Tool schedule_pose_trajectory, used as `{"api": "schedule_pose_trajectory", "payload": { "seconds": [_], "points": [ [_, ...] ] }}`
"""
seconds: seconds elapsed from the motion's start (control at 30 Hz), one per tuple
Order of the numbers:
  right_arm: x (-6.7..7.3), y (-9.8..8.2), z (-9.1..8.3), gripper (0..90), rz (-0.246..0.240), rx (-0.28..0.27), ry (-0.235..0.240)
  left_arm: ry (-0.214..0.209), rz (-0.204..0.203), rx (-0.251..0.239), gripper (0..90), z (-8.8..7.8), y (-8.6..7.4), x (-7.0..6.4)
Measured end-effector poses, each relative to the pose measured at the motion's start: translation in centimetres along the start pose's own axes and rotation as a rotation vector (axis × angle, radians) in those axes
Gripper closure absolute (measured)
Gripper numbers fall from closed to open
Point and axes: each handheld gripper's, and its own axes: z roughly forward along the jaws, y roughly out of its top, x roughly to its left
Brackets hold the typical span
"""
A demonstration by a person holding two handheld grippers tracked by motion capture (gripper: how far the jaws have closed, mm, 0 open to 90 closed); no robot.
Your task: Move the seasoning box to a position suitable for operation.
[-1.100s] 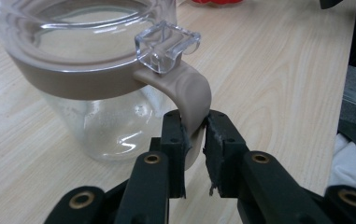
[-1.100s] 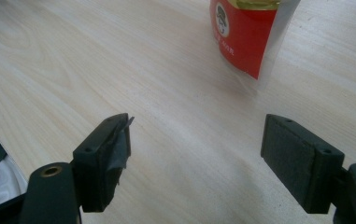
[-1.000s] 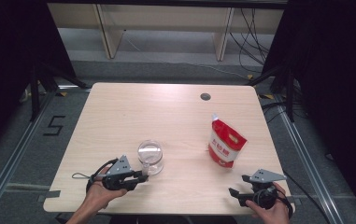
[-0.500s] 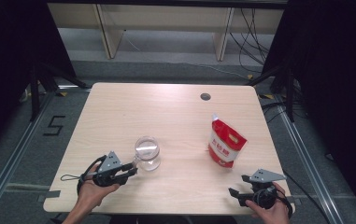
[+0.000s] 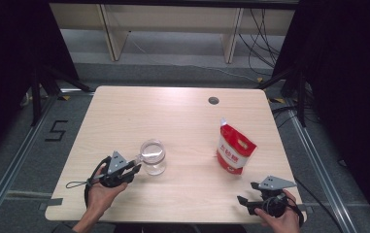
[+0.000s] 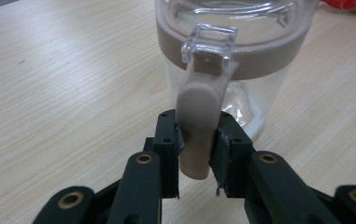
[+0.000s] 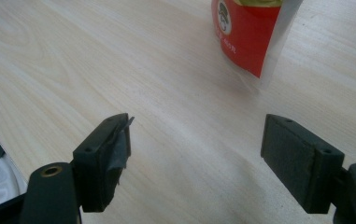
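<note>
Pale wooden counter, a clear jar and a red pouch standing on it.
Left claw is clenched on the jar's beige handle; the pouch stands well to the jar's right, and beyond it, at the near edge, the right claw rests released, jaws wide apart.

Black two-jaw grippers, brass-ringed screw holes, grey triangular top plates, trailing black cables.

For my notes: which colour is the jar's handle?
Beige handle, clearest in the left gripper view.
</note>
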Motion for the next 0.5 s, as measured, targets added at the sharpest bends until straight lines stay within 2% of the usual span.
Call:
{"api": "schedule_pose_trajectory", "payload": {
  "seconds": [0.03,0.07,0.13,0.17,0.23,0.27,0.3,0.33,0.43,0.5],
  "points": [
    [0.2,0.0,0.0,25.2,0.019,0.002,0.000,0.000,0.020,0.021,73.5,-0.1,0.1,0.3],
    [0.2,0.0,0.0,25.2,0.019,0.002,0.000,0.011,0.001,0.003,73.5,0.1,0.1,0.3],
    [0.1,0.0,0.1,25.2,-0.004,-0.007,0.000,0.025,0.009,0.018,74.0,0.2,0.1,0.7],
    [0.1,0.0,0.1,25.2,0.004,-0.005,0.004,0.028,-0.017,-0.005,74.6,0.4,0.2,0.7],
    [0.1,0.0,0.1,25.2,0.006,-0.004,0.004,0.032,-0.002,0.007,74.9,0.5,0.3,1.1],
    [0.1,0.0,0.0,25.2,0.011,-0.001,0.003,0.033,-0.009,0.004,75.2,0.6,0.3,1.1],
    [-0.1,0.0,0.1,25.2,-0.011,-0.005,0.002,0.025,-0.018,-0.012,75.3,0.8,0.3,1.2],
    [-0.1,0.0,0.1,25.2,-0.012,-0.005,0.002,0.021,-0.023,-0.013,75.4,0.8,0.3,1.2],
    [0.1,0.0,0.0,25.2,0.008,-0.005,0.000,0.010,-0.011,-0.026,75.6,0.9,0.2,1.3],
    [0.0,0.0,0.1,25.3,-0.011,-0.008,0.000,0.003,0.006,-0.033,75.7,1.0,0.2,1.5]
  ]
}}
